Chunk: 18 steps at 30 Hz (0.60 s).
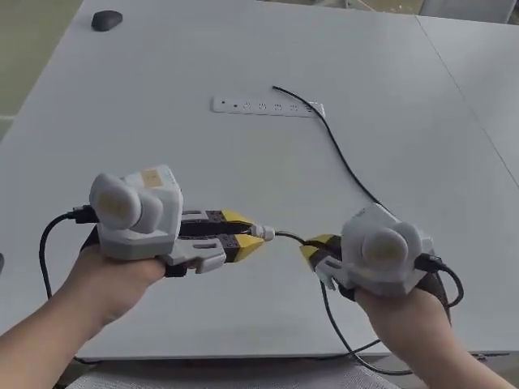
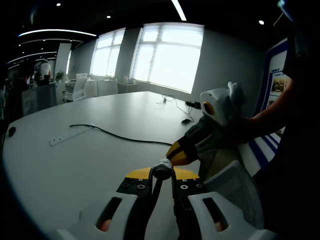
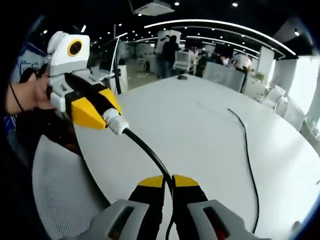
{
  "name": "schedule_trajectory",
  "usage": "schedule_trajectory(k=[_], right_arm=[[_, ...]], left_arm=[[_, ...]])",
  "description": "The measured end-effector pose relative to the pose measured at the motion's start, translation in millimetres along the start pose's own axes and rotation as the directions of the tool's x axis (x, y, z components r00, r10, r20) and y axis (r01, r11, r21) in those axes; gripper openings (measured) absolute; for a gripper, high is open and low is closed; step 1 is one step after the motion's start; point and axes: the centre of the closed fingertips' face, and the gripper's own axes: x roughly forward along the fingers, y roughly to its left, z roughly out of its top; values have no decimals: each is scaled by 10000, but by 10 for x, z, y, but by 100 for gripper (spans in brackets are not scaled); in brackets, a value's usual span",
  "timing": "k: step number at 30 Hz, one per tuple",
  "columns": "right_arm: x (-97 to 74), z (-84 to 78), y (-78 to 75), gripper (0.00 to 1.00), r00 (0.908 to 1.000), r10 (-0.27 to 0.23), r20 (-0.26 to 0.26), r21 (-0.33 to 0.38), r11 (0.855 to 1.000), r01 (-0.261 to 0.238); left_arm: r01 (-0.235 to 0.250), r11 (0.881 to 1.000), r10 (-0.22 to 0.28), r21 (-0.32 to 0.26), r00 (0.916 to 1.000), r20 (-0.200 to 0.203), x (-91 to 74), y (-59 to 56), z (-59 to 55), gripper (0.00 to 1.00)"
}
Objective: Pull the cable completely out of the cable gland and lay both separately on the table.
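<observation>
A white cable gland is clamped between the yellow tips of my left gripper, near the table's front edge. The same gland pokes out between the shut jaws in the left gripper view, and in the right gripper view the gland shows at the other gripper's tips. A black cable runs from the gland across a short gap into my right gripper, which is shut on it. That cable curves down into the right jaws.
A white power strip lies mid-table with a black cord trailing toward the right gripper. A dark mouse sits at the far left corner. A mesh chair stands below the table edge.
</observation>
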Motion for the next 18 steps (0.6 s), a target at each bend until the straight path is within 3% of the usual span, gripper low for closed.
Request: schedule_trajectory(k=[5,11,18], right_arm=[[35,-158,-127,0,9995,-95,-296,1356,9907,135],[84,-315,-186,0,9978,-114,-658,2238,9743,259],[109,-517,-287,0,9953,-174,-952,3714,9270,518]], left_arm=[[2,10000,-2,-4,10000,15,-15,14,1,15],[43,10000,-42,58,10000,-44,-3,5,-4,15],[89,9999,-89,88,10000,-20,3,-4,7,15]])
